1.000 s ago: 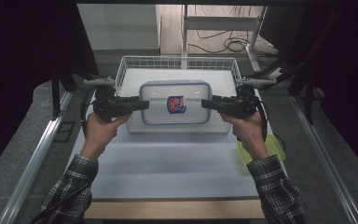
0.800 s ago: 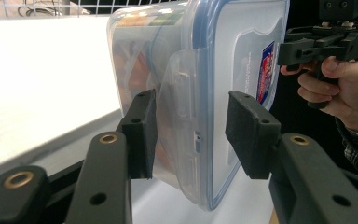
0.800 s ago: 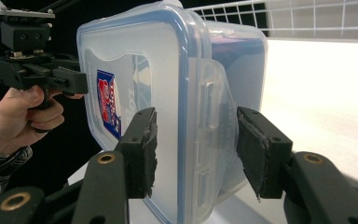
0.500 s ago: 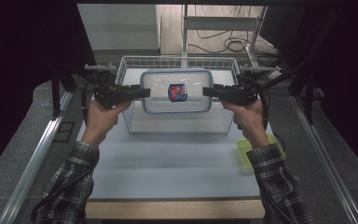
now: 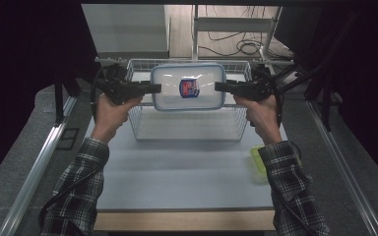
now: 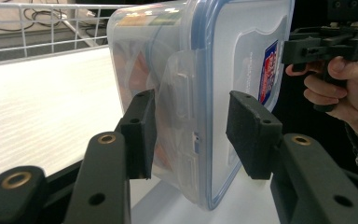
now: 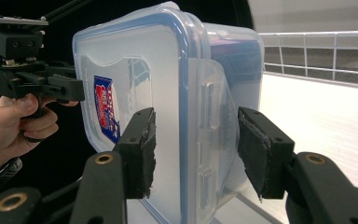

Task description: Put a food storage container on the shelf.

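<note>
High view: each claw, left (image 5: 156, 88) at nine o'clock and right (image 5: 219, 87) at three, clamps an end latch of the lidded box (image 5: 188, 86), sharing its weight level above the wire basket (image 5: 187, 129) on the worktop (image 5: 177, 172).

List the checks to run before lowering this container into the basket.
1. Left gripper clamped on the container, at its end latch: ok.
2. Right gripper clamped on the opposite end: ok.
3. Container held level between them: ok.
4. Lid seated all round: cannot tell.
5. Container lined up over the wire basket: ok.
6. Basket floor bare under the container: cannot tell, partly hidden.
</note>
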### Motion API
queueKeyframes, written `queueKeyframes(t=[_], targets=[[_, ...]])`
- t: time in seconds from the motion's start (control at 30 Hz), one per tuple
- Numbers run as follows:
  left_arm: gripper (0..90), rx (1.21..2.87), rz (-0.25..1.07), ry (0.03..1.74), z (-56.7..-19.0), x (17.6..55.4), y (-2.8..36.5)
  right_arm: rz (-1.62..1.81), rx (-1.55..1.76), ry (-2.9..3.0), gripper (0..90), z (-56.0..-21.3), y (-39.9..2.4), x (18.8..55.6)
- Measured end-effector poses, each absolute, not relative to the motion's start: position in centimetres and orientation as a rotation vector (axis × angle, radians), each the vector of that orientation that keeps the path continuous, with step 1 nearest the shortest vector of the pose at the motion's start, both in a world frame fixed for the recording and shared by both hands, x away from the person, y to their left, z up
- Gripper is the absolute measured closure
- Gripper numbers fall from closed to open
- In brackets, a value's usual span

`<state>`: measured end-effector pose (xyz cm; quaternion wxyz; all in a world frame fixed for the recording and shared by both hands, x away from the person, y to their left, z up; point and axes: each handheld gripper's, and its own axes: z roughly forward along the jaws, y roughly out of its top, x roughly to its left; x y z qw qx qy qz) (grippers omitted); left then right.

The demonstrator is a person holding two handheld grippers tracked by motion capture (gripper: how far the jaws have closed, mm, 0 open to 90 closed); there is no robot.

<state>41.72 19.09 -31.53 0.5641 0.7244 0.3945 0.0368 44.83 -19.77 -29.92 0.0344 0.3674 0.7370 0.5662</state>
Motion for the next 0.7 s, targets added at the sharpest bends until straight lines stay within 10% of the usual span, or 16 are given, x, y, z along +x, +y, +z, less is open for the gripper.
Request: queueKeyframes(t=[0.7], targets=[[49.7,1.669,0.117,0.962,-31.8,43.2,18.6,1.724,1.191,2.228,46.8,-30.4,-19.6,46.2]])
